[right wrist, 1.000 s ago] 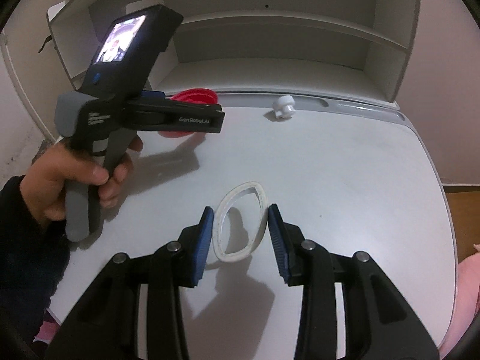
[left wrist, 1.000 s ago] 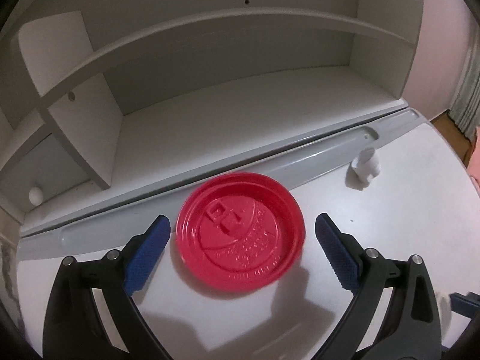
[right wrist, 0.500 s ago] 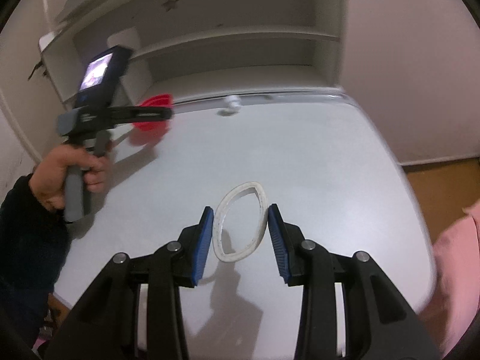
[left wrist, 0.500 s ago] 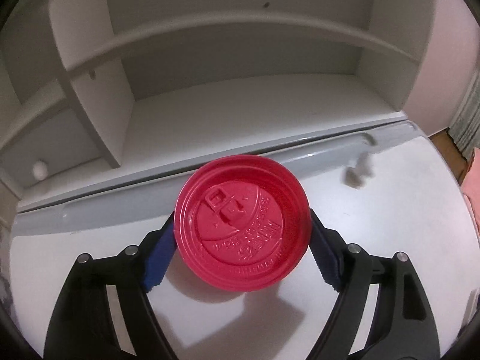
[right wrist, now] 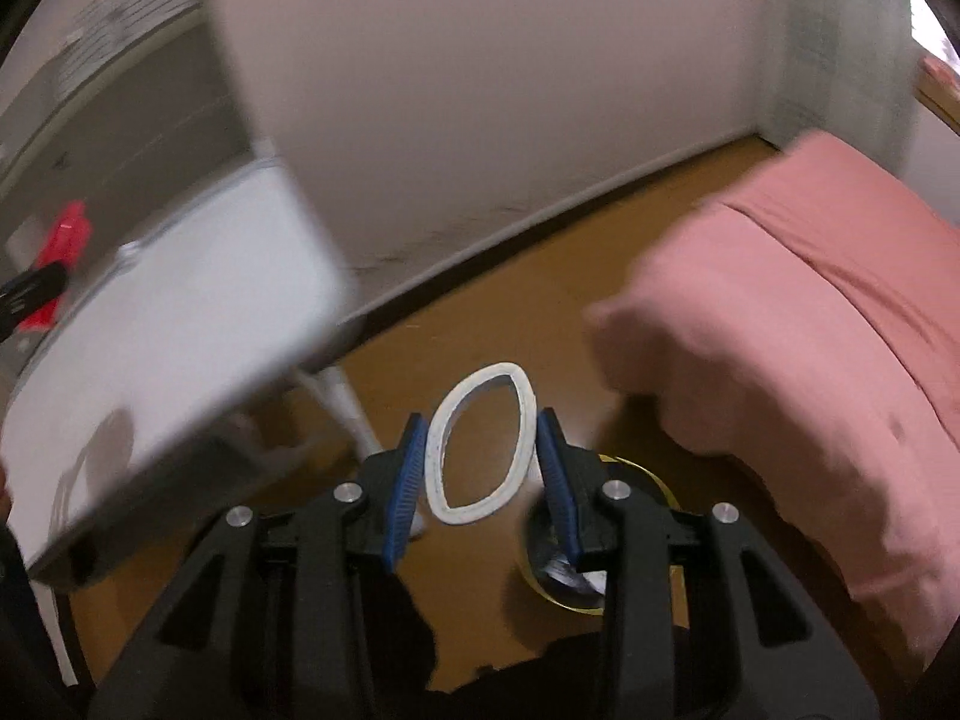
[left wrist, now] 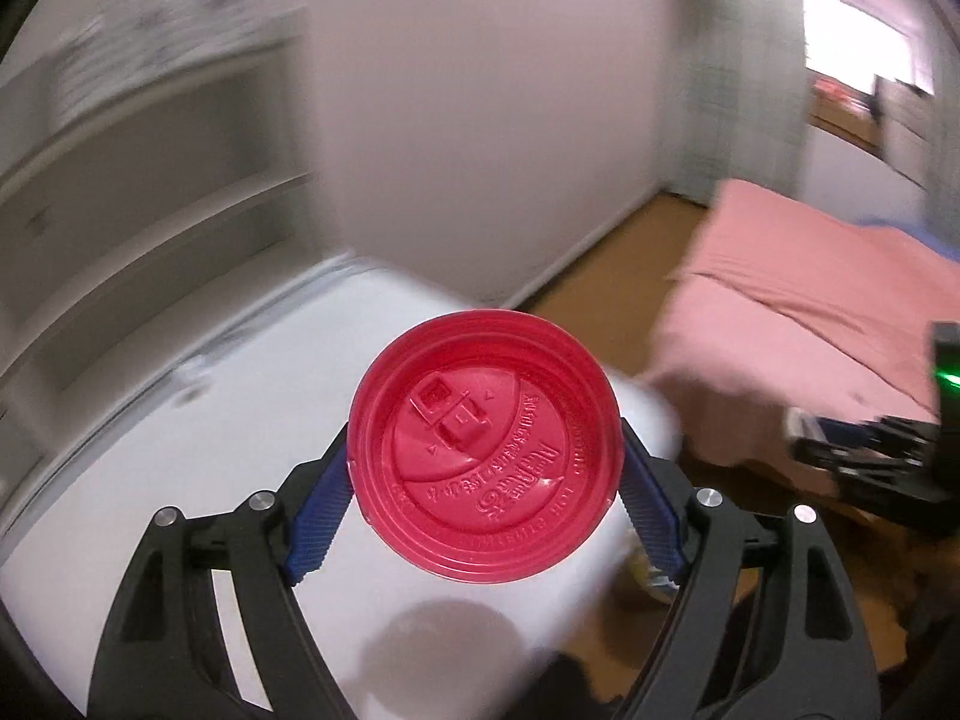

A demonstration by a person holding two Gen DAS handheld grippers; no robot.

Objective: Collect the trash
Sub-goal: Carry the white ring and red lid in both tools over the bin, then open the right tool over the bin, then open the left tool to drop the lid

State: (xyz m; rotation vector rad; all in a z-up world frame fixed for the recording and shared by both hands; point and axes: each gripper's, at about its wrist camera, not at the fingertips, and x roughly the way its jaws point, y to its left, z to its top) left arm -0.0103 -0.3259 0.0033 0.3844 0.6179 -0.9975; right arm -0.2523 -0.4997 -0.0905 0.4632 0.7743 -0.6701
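Both grippers loaded, over the floor beside the desk.

Left gripper (left wrist: 486, 483) clamps the red lid (left wrist: 485, 447) edge-on between its pads, above the desk (left wrist: 180, 450) corner. Right gripper (right wrist: 480, 459) squeezes the white ring (right wrist: 480, 445) into an oval, long axis toward 12 o'clock. A yellow-rimmed bin (right wrist: 564, 570) appears at 5 o'clock below the ring; the right gripper seems nearer.

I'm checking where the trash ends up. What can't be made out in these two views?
- Bin, right wrist view: mostly behind the right gripper squeezing the white ring; contents unclear.
- Left wrist view: only a sliver shows beside the left gripper clamping the red lid.
- Shelves: motion-blurred.
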